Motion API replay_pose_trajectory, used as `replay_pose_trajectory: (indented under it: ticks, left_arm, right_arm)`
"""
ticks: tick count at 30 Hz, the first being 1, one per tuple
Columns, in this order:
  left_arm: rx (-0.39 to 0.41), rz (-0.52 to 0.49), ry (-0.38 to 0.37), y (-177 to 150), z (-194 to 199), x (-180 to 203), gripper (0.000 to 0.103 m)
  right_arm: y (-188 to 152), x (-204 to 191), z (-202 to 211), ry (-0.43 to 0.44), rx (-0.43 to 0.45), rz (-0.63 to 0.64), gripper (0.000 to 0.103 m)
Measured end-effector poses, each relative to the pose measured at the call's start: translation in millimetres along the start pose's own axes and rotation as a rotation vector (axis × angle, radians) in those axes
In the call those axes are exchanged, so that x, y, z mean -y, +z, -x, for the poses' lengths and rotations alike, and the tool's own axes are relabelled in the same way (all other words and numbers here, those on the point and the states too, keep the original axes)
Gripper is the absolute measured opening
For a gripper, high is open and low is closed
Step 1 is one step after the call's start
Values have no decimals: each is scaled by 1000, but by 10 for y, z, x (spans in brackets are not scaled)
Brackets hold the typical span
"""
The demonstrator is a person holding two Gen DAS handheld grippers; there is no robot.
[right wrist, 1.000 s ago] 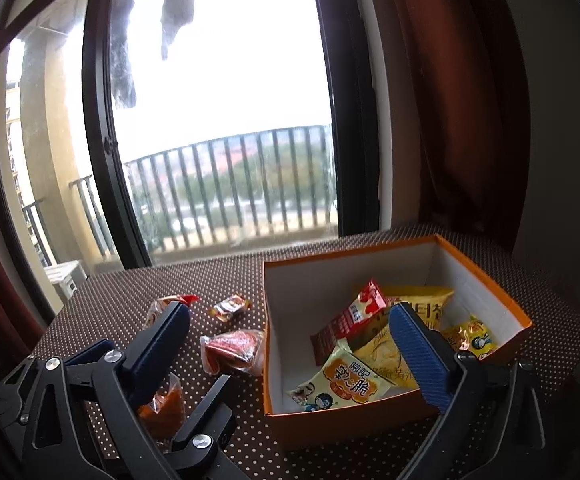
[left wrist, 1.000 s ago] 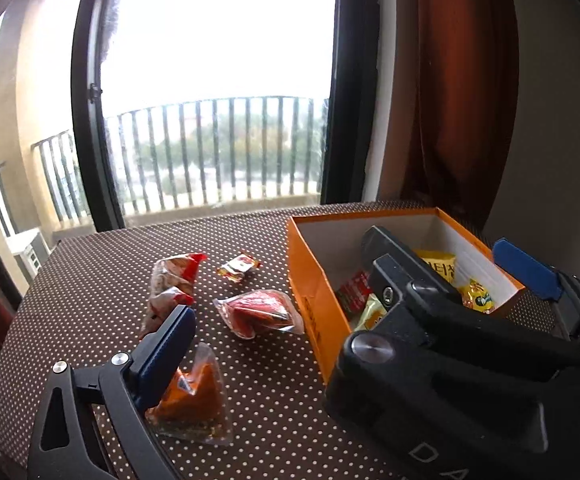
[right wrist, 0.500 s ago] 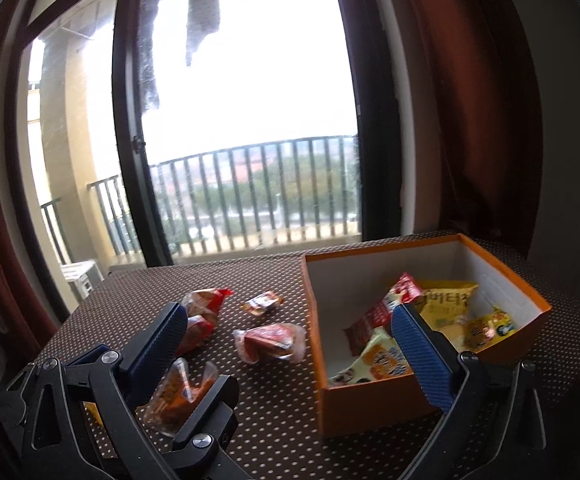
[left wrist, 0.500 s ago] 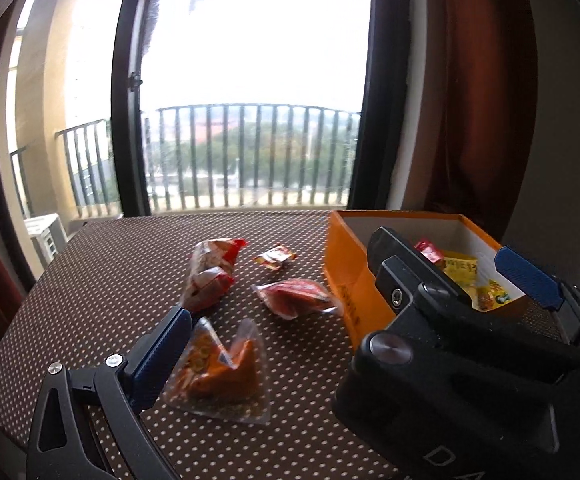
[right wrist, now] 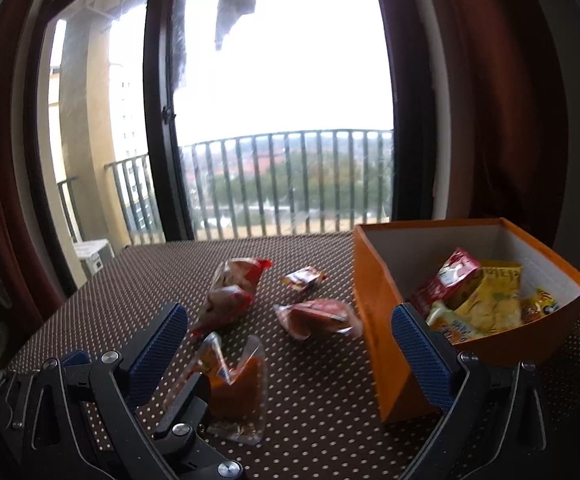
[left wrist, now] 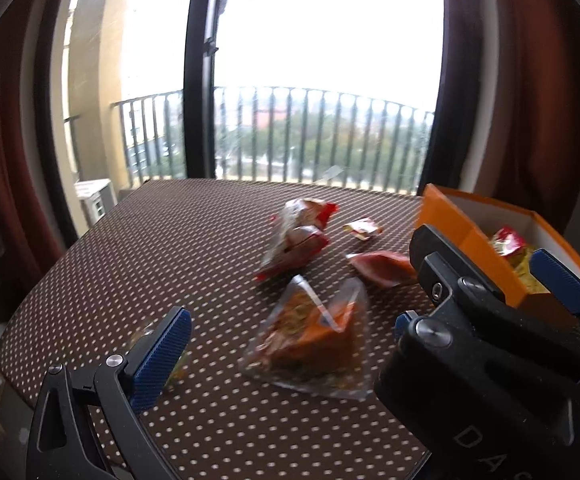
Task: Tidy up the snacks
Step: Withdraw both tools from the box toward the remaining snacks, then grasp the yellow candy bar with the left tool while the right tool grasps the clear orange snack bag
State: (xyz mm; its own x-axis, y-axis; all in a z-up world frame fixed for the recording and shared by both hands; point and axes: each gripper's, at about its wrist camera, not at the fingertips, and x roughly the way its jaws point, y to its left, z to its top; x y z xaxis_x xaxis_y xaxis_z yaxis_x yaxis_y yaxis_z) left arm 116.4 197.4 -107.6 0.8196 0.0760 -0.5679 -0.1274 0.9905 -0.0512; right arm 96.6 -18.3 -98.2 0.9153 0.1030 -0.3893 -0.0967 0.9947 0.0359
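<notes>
My left gripper (left wrist: 286, 340) hangs with jaws spread and empty, and the triangular snack pouch (left wrist: 310, 340) lies on the dotted table (left wrist: 150, 248) straight ahead between its fingers. My right gripper (right wrist: 290, 352), also agape and empty, sits alongside, with the pouch just off its left finger. The orange box (right wrist: 374, 320) stands off to the right of both.

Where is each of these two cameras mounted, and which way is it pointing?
Left wrist view: sits on the left gripper, looking along its open blue-padded fingers across the dotted table to the balcony window; the right gripper's black body fills the lower right.
Right wrist view: sits on the right gripper, open, facing the same window with the orange box to its right; part of the left gripper shows low down.
Both show the triangular snack bag and box.
</notes>
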Motion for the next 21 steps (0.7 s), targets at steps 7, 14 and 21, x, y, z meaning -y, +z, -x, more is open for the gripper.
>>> replay_pose_trajectory:
  ticks: [7,14,21]
  left_arm:
    - [-15,59,47,-169,-113,-287,102]
    - [-47,72,144,-273,-311,-536,102]
    - [-113,121,194,-311,-568,-809,102]
  right_arm:
    - [-193,-246,-175,54,-32,21,103]
    - [-379,-476,-392,97,-87,24,103]
    - [-473,-639,-608,104,-147,52,103]
